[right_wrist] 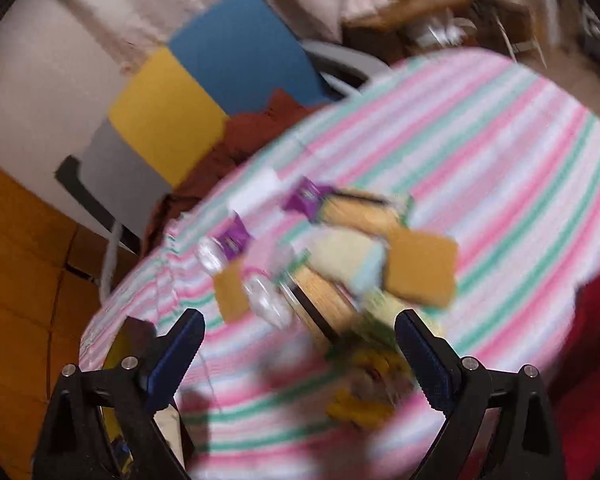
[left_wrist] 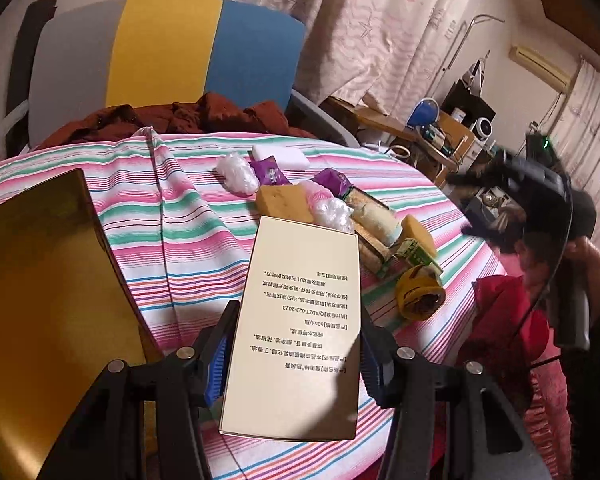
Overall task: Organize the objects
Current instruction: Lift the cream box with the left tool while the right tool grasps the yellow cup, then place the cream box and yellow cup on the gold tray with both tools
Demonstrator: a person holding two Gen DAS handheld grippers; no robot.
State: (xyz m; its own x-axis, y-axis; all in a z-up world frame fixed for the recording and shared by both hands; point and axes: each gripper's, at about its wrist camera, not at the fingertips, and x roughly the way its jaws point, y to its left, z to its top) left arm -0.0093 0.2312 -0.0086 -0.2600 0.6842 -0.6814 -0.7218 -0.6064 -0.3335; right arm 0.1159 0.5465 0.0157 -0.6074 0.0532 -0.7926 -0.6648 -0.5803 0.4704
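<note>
The left gripper (left_wrist: 296, 344) squeezes a flat cream cardboard box with small black writing (left_wrist: 300, 320) between its two blue pads. The box is held up over the pink, green and white striped tablecloth (left_wrist: 180, 240), so it looks like it is being carried to a new spot.

Just behind the cream box, a pile of little things waits on the cloth: yellow-brown sponges (left_wrist: 284, 202), shiny clear plastic balls (left_wrist: 238, 172), purple wrapped snacks (left_wrist: 270, 170), a white foam block (left_wrist: 288, 154) and a yellow roll of tape (left_wrist: 418, 292). They lie close together and touch, maybe because they have not been sorted yet.

To the left of the cream box sits a shiny gold tray or lid (left_wrist: 48, 272). It may be where things should go, but I cannot be sure.

The right gripper (right_wrist: 300, 344) is wide open and holds nothing. It hangs above the pile, over the tape. Its picture is very blurry, so it is likely moving fast. It might be going down to pick something.
</note>
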